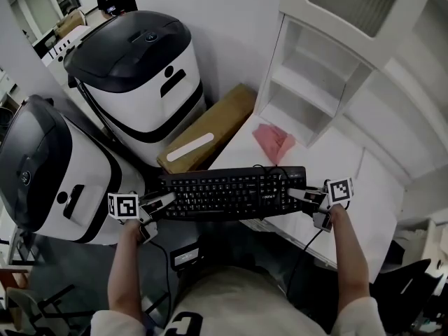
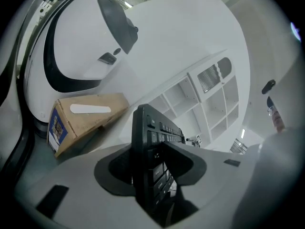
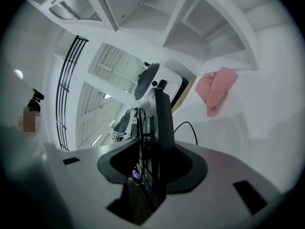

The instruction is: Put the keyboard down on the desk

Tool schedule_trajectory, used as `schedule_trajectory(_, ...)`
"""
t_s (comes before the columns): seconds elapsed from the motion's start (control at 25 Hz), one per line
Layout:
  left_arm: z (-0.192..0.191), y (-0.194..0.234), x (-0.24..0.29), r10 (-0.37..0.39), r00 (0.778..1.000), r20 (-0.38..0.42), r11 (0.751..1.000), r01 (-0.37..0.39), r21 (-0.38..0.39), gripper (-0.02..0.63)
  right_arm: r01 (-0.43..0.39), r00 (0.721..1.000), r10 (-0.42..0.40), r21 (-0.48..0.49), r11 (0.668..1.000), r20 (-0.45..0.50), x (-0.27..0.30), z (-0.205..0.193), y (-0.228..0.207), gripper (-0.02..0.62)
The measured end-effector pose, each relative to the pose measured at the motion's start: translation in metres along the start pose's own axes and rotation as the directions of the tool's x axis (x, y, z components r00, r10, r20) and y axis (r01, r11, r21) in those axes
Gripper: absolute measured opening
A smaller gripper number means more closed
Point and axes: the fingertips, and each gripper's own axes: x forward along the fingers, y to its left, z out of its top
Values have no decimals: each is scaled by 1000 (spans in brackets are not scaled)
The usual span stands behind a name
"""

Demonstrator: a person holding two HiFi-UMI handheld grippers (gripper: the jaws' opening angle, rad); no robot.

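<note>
Two handheld grippers carry a black keyboard point(image 1: 231, 193) at the near left edge of a white desk point(image 1: 364, 180).

The left gripper point(image 1: 159, 203) clamps the keyboard's left end and the right gripper point(image 1: 297, 195) clamps its right end, jaws pressed on the case. The keyboard hangs level. Its right part is over the desk and its left end juts past the edge, above a gap near a cardboard box point(image 1: 210, 128). It appears not yet set down. A pink cloth point(image 1: 274, 142) lies farther back on the desk. If it is released here, the unsupported left end could tip off the edge. The thin end grips may also slip, and the cable point(image 3: 185, 126) (looped behind) could snag.
</note>
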Motion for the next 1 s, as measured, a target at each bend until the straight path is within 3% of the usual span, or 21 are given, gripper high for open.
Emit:
schedule_trajectory(0.76,-76,-91,64,32,997,-66,997,-27,76,184,33,995,-35,15,999,89,-132,-75,-17,175)
schedule_trajectory(1.0,-93,-114,89,51,993,-106,994,-41,97,187,-5,991,0,34,999,136,-165,-94,-18,176)
